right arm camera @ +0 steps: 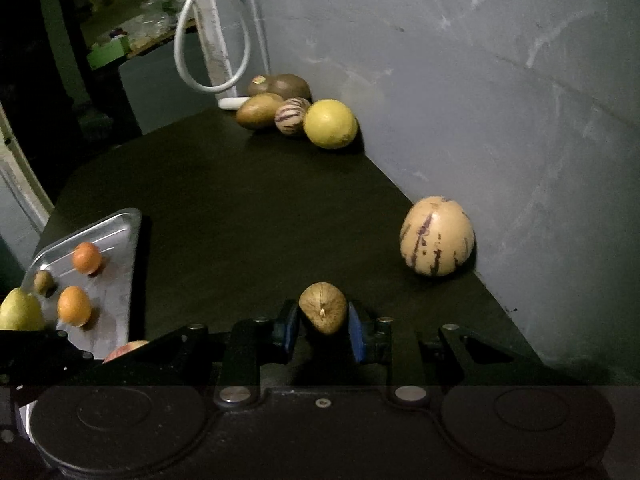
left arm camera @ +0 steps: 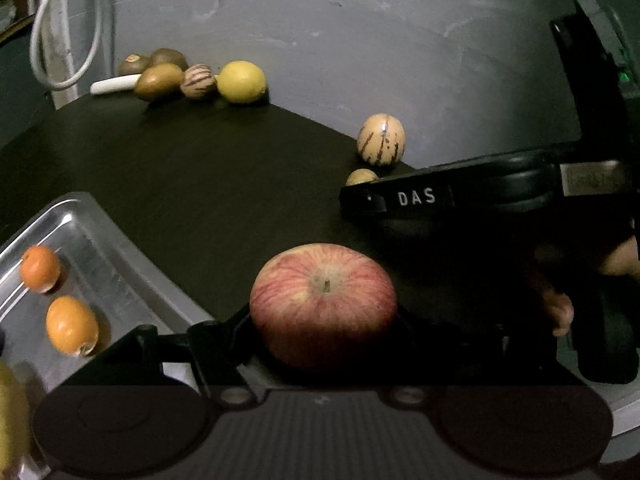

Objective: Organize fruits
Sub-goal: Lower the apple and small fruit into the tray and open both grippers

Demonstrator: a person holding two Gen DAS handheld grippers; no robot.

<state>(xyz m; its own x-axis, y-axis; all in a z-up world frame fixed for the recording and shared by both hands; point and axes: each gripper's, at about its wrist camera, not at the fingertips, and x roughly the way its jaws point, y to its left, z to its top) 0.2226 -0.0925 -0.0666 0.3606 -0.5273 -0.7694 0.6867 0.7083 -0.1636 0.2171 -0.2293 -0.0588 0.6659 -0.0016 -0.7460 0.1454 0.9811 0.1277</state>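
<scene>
A red striped apple sits stem up between the dark fingers of my left gripper, which is shut on it beside the metal tray. In the right wrist view, my right gripper is shut on a small brown kiwi, its blue pads pressing both sides just above the dark table. The right tool's black housing crosses the left wrist view, with the kiwi peeking out at its tip. The tray holds two oranges, a small kiwi and a yellow-green fruit.
A big striped cream melon-like fruit stands against the grey wall at the right. At the back corner lie brown kiwis, a small striped fruit and a lemon. A white cable loop hangs behind them.
</scene>
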